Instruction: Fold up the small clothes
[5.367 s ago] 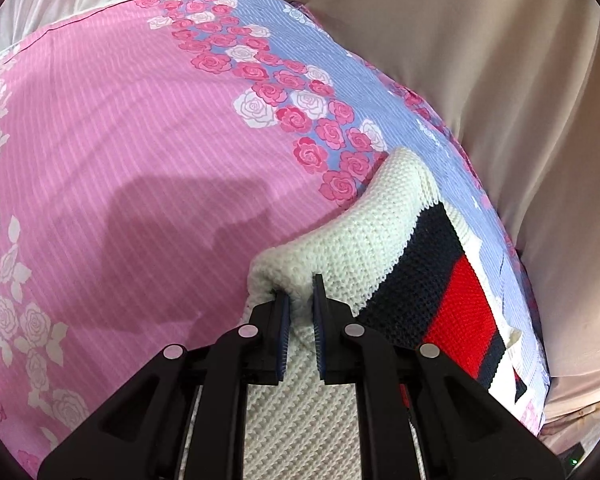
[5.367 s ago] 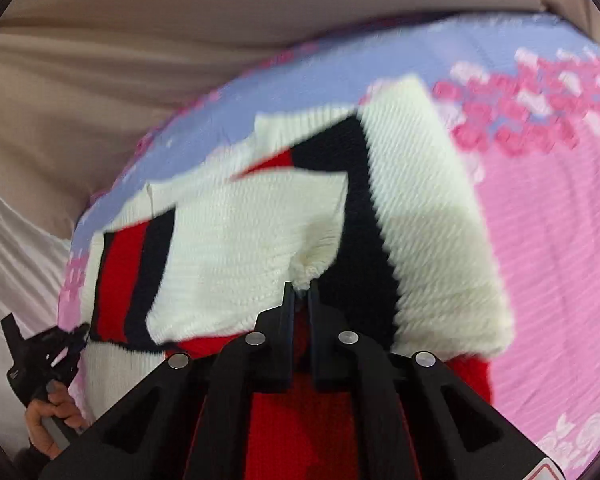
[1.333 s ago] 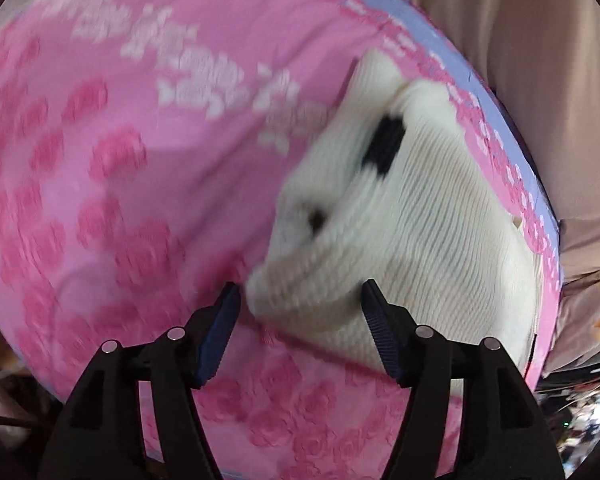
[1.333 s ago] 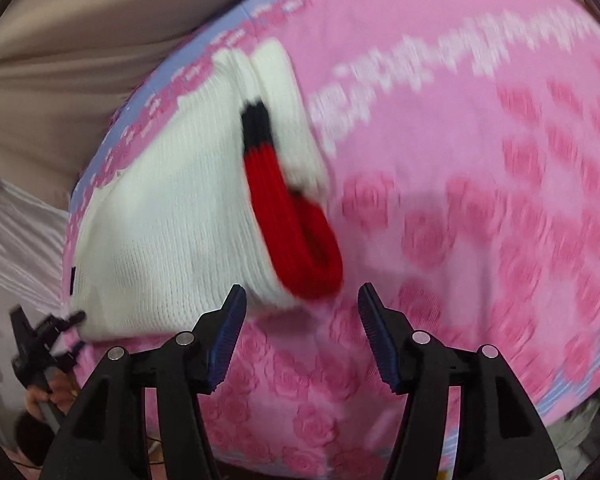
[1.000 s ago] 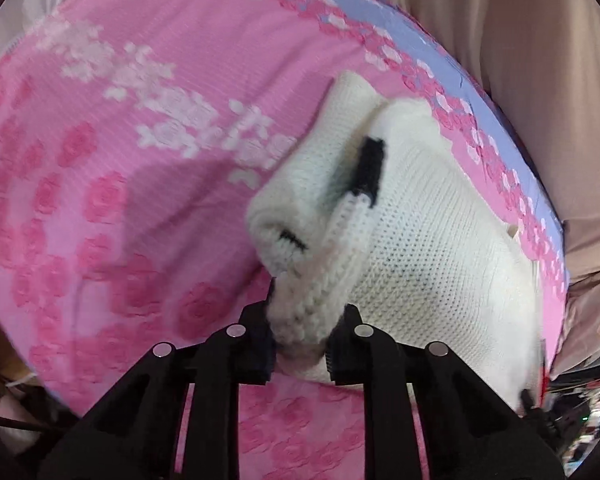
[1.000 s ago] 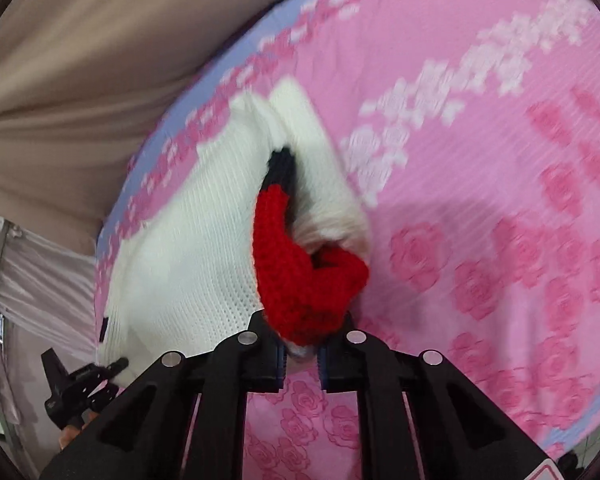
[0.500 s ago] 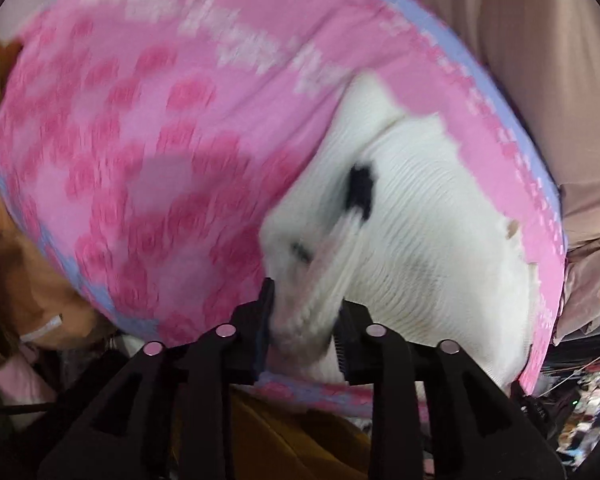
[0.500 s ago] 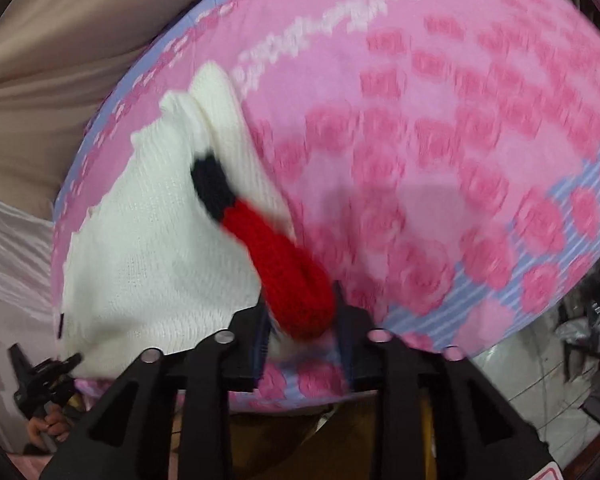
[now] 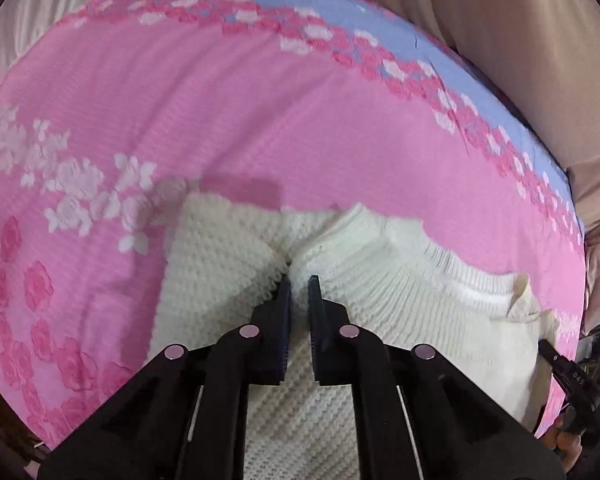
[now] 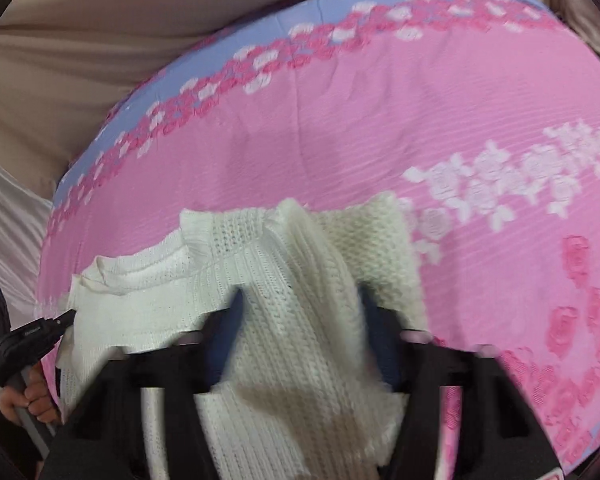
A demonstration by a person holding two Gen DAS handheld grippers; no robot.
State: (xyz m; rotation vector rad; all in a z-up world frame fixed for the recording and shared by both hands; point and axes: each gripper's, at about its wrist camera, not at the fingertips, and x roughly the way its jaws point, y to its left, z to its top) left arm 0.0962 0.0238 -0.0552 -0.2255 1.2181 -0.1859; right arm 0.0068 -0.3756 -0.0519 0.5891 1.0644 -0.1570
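Observation:
A cream knit sweater (image 9: 380,280) lies folded on a pink rose-print bedsheet (image 9: 220,100); only cream knit shows, its ribbed collar at the right. My left gripper (image 9: 298,284) is shut on a pinch of the sweater's knit near its far edge. In the right wrist view the sweater (image 10: 284,280) lies under my right gripper (image 10: 298,300), whose jaws stand wide apart over the knit, blurred. The left gripper's handle and hand (image 10: 20,364) show at the lower left there.
The sheet (image 10: 420,100) has a blue band with roses along its far edge. Beige fabric (image 9: 520,40) rises behind the bed. The bed edge drops off at the left and right of both views.
Both grippers carried the folded sweater over and laid it flat. The red and black parts are hidden now. The right gripper has opened; the left stays shut on the knit.

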